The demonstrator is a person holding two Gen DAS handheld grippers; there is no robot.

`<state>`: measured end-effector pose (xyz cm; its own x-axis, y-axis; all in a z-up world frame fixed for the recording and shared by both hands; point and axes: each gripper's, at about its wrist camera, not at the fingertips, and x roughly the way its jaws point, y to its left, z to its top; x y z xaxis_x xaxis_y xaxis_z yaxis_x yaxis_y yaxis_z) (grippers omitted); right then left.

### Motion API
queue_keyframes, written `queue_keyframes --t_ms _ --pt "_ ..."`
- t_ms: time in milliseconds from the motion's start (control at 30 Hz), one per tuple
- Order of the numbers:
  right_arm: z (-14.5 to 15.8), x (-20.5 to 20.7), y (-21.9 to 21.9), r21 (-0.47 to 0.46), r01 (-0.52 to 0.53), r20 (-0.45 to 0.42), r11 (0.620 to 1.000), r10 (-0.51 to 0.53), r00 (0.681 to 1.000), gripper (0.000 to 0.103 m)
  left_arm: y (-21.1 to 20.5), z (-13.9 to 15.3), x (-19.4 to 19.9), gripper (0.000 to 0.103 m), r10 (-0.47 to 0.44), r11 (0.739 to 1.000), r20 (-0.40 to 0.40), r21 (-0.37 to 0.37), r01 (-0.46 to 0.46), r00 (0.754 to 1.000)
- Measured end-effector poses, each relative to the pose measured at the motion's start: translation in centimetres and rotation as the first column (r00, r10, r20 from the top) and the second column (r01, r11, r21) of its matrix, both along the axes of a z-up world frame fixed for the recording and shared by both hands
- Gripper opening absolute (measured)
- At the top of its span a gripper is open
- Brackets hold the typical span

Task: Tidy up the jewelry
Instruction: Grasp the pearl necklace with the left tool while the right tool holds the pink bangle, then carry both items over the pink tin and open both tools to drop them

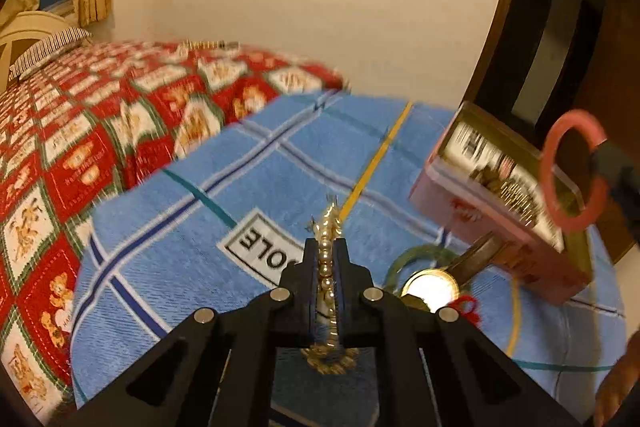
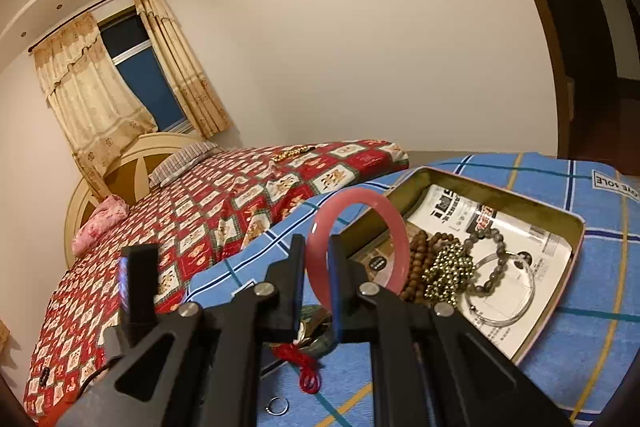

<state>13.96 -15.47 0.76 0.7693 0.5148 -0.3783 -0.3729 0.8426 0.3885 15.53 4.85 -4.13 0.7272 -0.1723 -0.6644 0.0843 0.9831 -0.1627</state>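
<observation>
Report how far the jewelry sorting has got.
Done: wooden beads, a gold bead chain, a grey bracelet and a clear bangle lie in the tin.
In hand: right gripper holds the pink bangle; left gripper holds a gold bracelet.
Left: green bangle, red string and small ring on the towel.

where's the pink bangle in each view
Left wrist: pink bangle at the right edge, above the tin box.
Right wrist: centre, clamped in the right hand-held gripper, left of the tin box.
Shared landmark: the blue plaid towel.
</observation>
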Motion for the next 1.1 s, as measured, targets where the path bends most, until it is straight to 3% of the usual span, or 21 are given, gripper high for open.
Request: queue_keyframes --t_ms 200,400,733,933,1100 --pt "0.2 -0.1 -0.5 -0.002 0.028 0.011 1.0 -0.028 1.0 0.014 0.8 2.0 -2.4 0.005 0.018 0.998 0.14 -0.066 -0.008 0.99" --pt "0.5 -0.2 -1.7 0.011 0.069 0.031 0.998 -0.07 0.997 0.014 0.7 3.0 -3.7 0.005 0.014 0.996 0.202 -0.084 0.003 0.979" --pt "1.7 -0.5 -4.9 -0.044 0.212 0.114 0.976 -0.206 0.972 0.014 -3.2 7.2 -3.7 0.005 -0.116 0.981 0.36 -0.103 0.164 0.926" --pt "1.6 0.5 -6.3 -0.081 0.27 0.119 0.96 -0.259 0.958 0.014 -7.2 8.0 -1.4 0.006 -0.204 0.963 0.401 -0.08 0.256 0.893" --pt "0.7 2.5 -6.3 -0.198 0.288 0.116 0.937 -0.27 0.956 0.014 -10.1 6.5 1.4 0.006 -0.244 0.956 0.378 -0.059 0.286 0.893"
